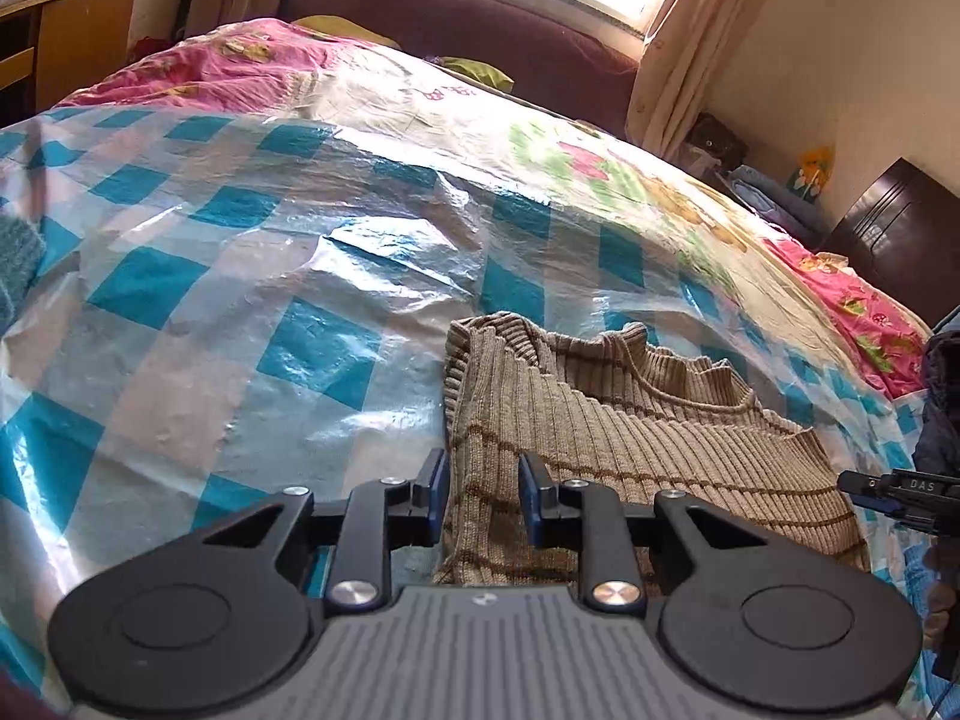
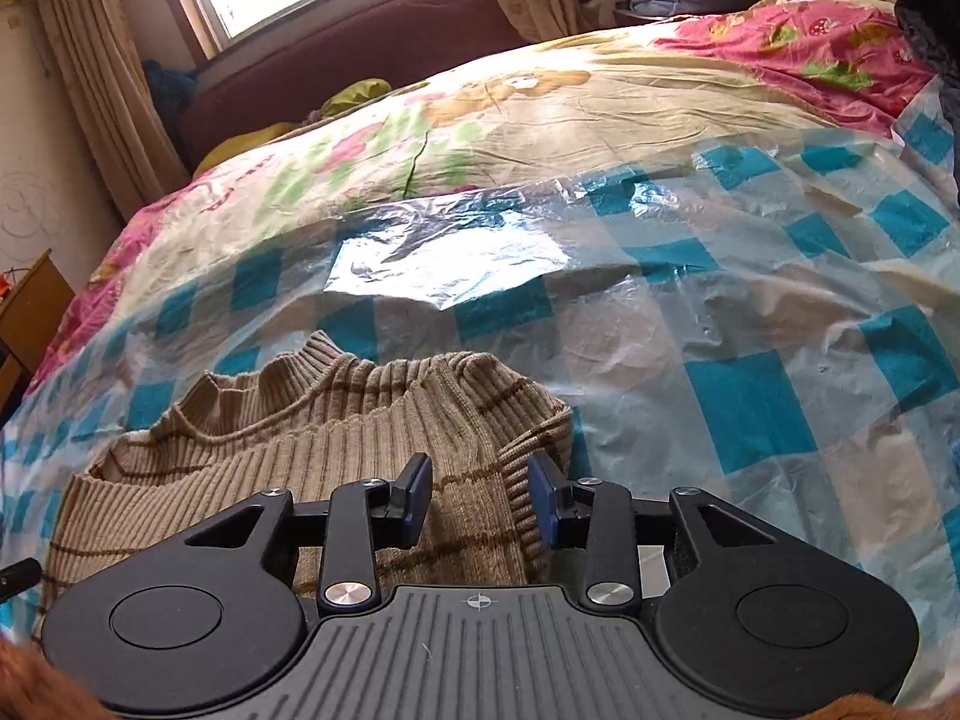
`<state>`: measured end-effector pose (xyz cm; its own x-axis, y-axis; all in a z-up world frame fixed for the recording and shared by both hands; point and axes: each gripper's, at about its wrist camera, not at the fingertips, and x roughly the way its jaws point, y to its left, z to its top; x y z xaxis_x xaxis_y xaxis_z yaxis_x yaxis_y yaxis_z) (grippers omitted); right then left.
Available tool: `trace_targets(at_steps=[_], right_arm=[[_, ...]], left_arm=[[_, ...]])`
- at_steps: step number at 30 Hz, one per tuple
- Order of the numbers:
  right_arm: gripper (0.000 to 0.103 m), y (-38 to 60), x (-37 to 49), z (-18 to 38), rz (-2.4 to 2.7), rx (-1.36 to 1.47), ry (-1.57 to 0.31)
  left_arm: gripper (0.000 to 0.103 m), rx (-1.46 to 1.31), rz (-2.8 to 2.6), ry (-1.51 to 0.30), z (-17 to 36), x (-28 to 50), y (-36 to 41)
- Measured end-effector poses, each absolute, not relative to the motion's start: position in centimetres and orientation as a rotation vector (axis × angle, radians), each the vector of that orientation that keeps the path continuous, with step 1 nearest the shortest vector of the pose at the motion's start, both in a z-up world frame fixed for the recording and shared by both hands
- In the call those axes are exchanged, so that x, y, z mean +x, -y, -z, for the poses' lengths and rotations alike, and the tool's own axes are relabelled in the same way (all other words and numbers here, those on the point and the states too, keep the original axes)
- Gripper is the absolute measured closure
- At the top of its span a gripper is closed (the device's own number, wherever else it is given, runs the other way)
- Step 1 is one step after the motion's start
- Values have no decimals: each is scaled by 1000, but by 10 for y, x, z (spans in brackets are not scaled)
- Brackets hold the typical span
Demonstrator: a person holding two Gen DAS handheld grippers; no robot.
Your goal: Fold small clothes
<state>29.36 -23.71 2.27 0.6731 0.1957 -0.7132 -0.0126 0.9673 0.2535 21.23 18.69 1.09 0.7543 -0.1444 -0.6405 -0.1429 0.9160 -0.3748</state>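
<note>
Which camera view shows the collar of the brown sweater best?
The right wrist view: the ribbed collar of the brown striped sweater shows across its whole curve. The left wrist view shows the collar from the side, partly folded over.

Ribbed knit sweater point(image 1: 630, 438) looks matt and rough; checked plastic sheet point(image 1: 240, 276) is glossy and crinkled; tongs point(image 1: 483, 495) matt black plastic.

The left gripper point(image 1: 483, 495) is matte black, with two round discs flanking a grey ribbed plate that carries a small white mark. Silver screw heads dot its black linkage arms, and its jaws wear blue pads. The right gripper point(image 2: 480, 498) looks the same, with a crosshair mark on its ribbed grey plate.
</note>
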Motion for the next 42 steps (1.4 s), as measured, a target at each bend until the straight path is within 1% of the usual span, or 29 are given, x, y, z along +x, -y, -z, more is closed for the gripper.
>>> trace_targets(at_steps=[3,5,6,7,8,11,14,15,16,18,24,26,27,28,31,34,36,38,42], right_arm=[[69,229,311,-9,-103,187,-863],[75,230,315,-4,-99,194,-886],[84,233,314,-6,-100,207,-886],[97,237,312,-9,-107,233,-882],[98,241,309,-13,-109,256,-873],[99,254,299,-29,-93,282,-805],[99,268,304,-23,-40,322,-803],[99,271,308,-16,-25,336,-818],[99,271,311,-8,-15,341,-836],[99,264,312,1,-8,294,-844],[98,245,314,0,-12,174,-834],[96,240,315,-1,-14,136,-832],[93,238,316,-2,-16,116,-835],[92,237,316,-2,-18,104,-833],[91,238,313,-9,-24,103,-822],[90,241,305,-23,-26,127,-773],[87,241,296,-32,-41,150,-748],[87,238,284,-39,-80,146,-727],[87,228,272,-33,-109,85,-744]], left_arm=[[72,-405,15,-743,-8,219,-182],[73,-361,0,-771,0,225,-175],[73,-356,-3,-776,3,227,-174],[73,-362,-2,-780,7,228,-173],[73,-374,-5,-775,8,228,-173],[73,-378,-3,-746,7,226,-172],[72,-349,-24,-757,12,232,-170],[71,-322,-33,-767,16,234,-169],[65,-305,-44,-774,19,237,-169],[65,-332,-46,-775,22,237,-173],[64,-310,-89,-765,18,231,-175],[65,-324,-99,-767,16,231,-176],[65,-333,-102,-766,15,232,-176],[65,-343,-105,-766,14,232,-177],[64,-339,-116,-784,12,234,-179],[63,-336,-124,-789,11,234,-179],[63,-361,-128,-780,10,232,-181],[63,-378,-122,-758,7,228,-182],[64,-378,-103,-754,4,227,-183]])
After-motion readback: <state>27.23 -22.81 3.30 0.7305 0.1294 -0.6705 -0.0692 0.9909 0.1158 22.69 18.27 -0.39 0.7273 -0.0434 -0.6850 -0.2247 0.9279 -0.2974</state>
